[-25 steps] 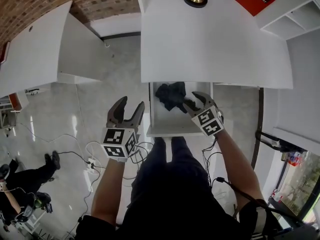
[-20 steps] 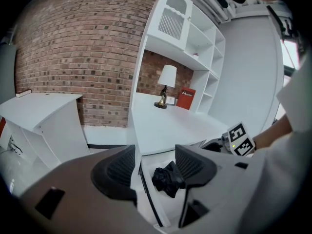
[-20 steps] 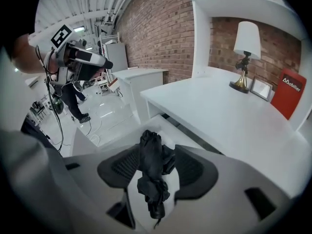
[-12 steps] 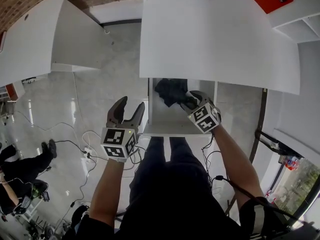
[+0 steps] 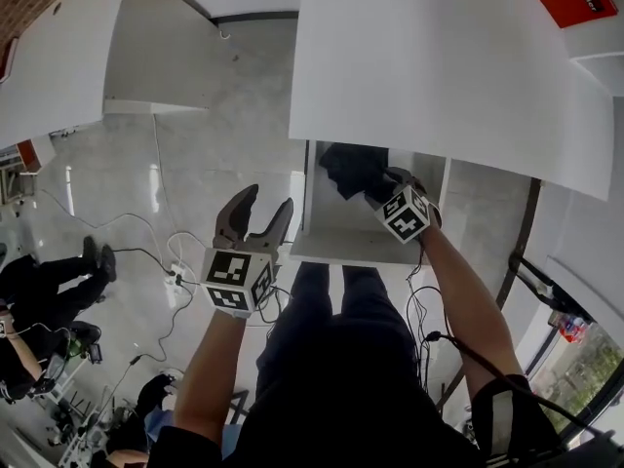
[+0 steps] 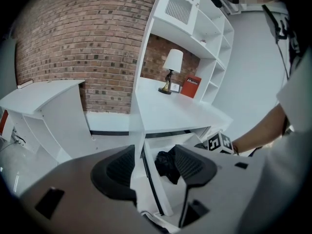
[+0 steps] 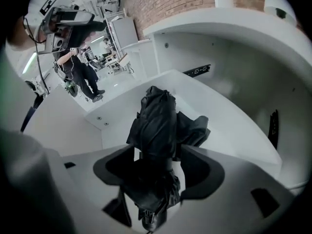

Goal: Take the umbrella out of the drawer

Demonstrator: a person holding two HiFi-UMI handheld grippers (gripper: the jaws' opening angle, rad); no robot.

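Note:
A folded black umbrella (image 5: 351, 169) lies at the back of the open white drawer (image 5: 341, 247) under the desk (image 5: 429, 66). My right gripper (image 5: 382, 183) reaches steeply down into the drawer. Its jaws have just been opening and straddle the umbrella (image 7: 156, 121), which lies between them; a sliver of white shows beside one pad. The right gripper (image 7: 156, 168) is open. My left gripper (image 5: 265, 203) hangs open and empty left of the drawer, over the floor. In the left gripper view the umbrella (image 6: 166, 165) shows beyond the left gripper (image 6: 151, 172).
A lamp (image 6: 170, 69) and a red box (image 6: 192, 87) stand on the desk top, with shelves above. A white counter (image 5: 58, 57) runs at the left. Cables and a power strip (image 5: 175, 273) lie on the floor. Another person (image 5: 44, 291) is at the far left.
My right gripper has sunk into the drawer, down over the umbrella, with its jaws spread wider. The left gripper has dropped a little and stays open.

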